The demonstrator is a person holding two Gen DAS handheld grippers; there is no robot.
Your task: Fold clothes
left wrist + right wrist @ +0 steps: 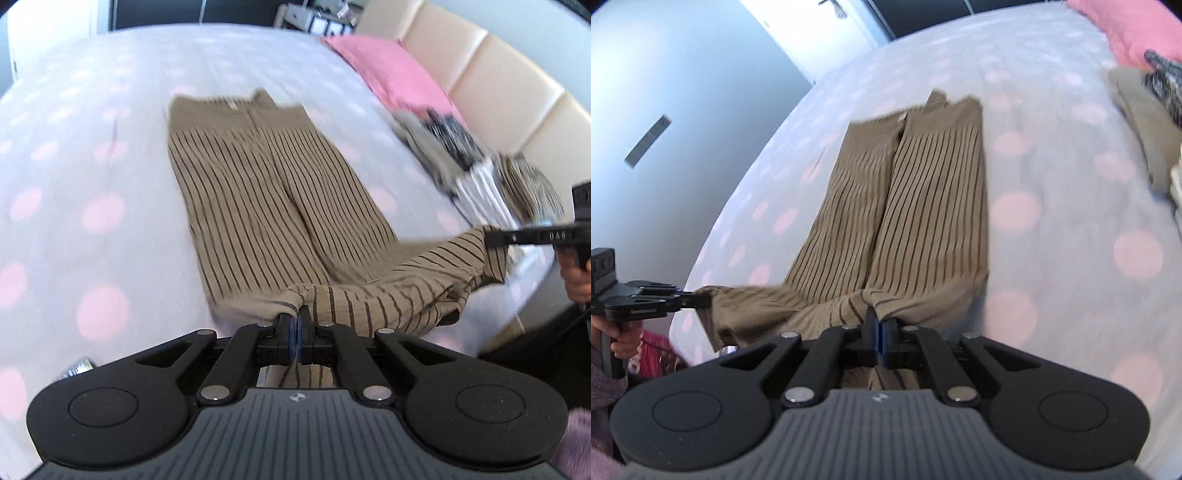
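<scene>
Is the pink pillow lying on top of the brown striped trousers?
No, the pink pillow sits by the headboard, well apart from the brown striped trousers.

a bed (pixel 92 110) in a white cover with pink dots carries striped tan trousers (pixel 240 192) laid lengthwise, a pink pillow (pixel 388 77) and a clothes pile (pixel 472 162) near the headboard.

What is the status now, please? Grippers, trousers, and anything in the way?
Left gripper shut on trousers hem. Right gripper shut on the other hem corner. Hems lifted, waist flat on bed. Clothes pile aside, path free.
</scene>
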